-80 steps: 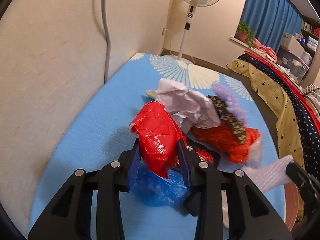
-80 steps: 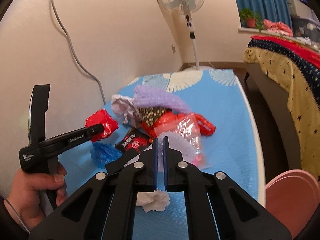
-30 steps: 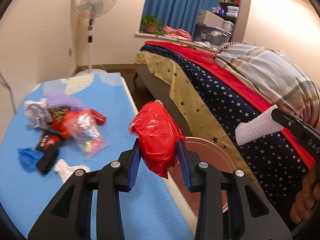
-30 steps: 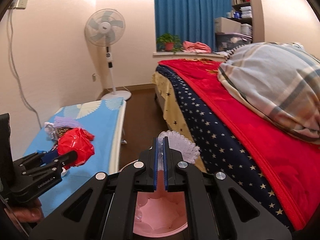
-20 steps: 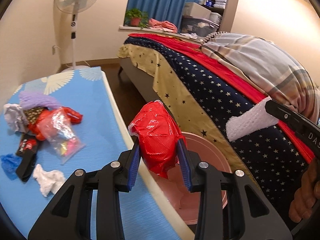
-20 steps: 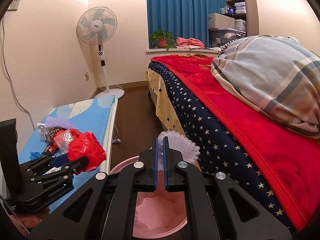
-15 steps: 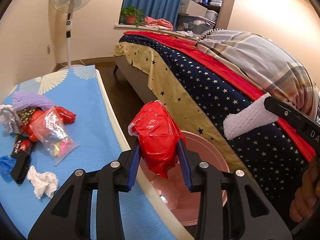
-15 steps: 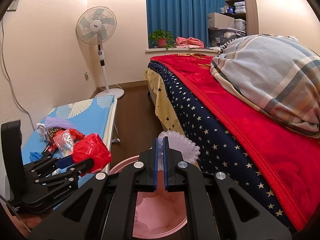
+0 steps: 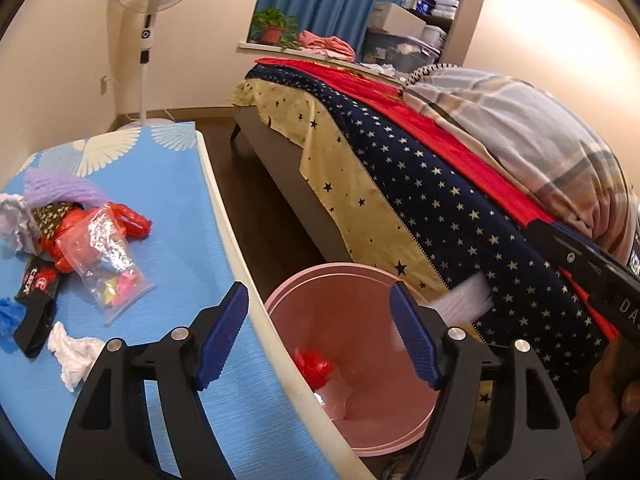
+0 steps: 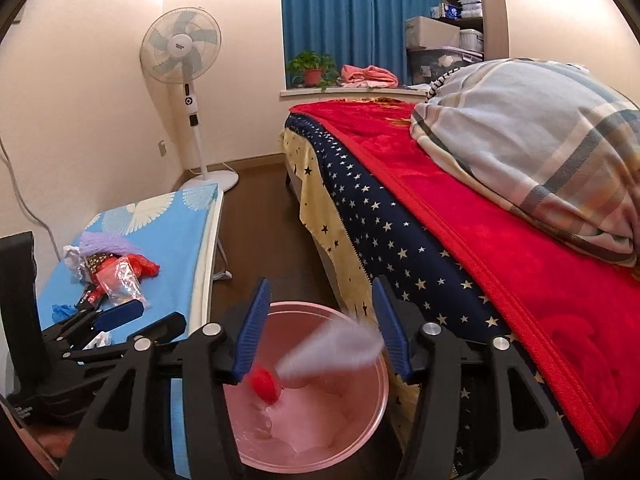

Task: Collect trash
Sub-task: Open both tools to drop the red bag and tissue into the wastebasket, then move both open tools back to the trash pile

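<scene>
My left gripper hangs over the pink bin, its jaws opening with nothing between them. The red wrapper drops loose inside the bin. My right gripper is above the same bin, its jaws opening too. The white bubble wrap falls away from them as a blur, free of the pads, with the red wrapper beneath it. A pile of trash lies on the blue table. My left gripper appears at the left of the right wrist view.
A bed with a starred cover and a plaid pillow runs along the right, close to the bin. A standing fan is in the far corner. Dark floor lies between table and bed. A hand holds the right gripper.
Both grippers opened over the bin. The red wrapper left the left jaws and fell in; the white bubble wrap left the right jaws and is dropping.
</scene>
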{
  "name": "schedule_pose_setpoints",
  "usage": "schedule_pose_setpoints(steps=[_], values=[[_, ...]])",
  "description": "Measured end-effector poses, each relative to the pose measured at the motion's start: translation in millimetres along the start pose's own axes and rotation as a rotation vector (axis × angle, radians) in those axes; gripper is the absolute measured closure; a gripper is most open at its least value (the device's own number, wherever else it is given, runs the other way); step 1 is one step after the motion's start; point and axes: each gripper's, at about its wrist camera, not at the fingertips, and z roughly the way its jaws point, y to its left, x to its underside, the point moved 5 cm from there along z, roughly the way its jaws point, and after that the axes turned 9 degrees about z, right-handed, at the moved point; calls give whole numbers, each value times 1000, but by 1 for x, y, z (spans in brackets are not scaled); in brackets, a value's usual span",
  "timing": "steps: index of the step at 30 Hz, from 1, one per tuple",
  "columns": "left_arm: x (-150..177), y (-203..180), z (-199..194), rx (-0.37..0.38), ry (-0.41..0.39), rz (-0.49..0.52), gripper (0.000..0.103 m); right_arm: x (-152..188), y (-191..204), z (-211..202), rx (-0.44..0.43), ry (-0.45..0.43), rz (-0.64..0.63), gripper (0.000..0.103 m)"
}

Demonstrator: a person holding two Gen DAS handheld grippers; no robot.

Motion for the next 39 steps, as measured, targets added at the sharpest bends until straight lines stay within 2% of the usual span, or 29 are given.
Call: schedule_pose_setpoints(steps=[9, 18, 21, 29, 31, 39], values=[[1, 7, -10, -24, -13, -5, 39, 0, 11, -5, -43, -8, -14, 51], [0, 32, -35, -87, -46, -47, 43, -1, 31, -13, -127, -33, -35, 65], [0, 43, -44, -109, -50, -68, 54, 1, 39, -13, -154, -34, -41, 71], [8, 76, -67, -203, -67, -118, 58, 3, 60, -20, -220, -50, -56, 72], [10, 82, -71, -223, -66, -125, 63, 3, 63, -20, -234, -49, -57, 73], [20, 104, -83, -276, -77, -135, 63, 11, 87, -12, -283, -38, -64, 74]])
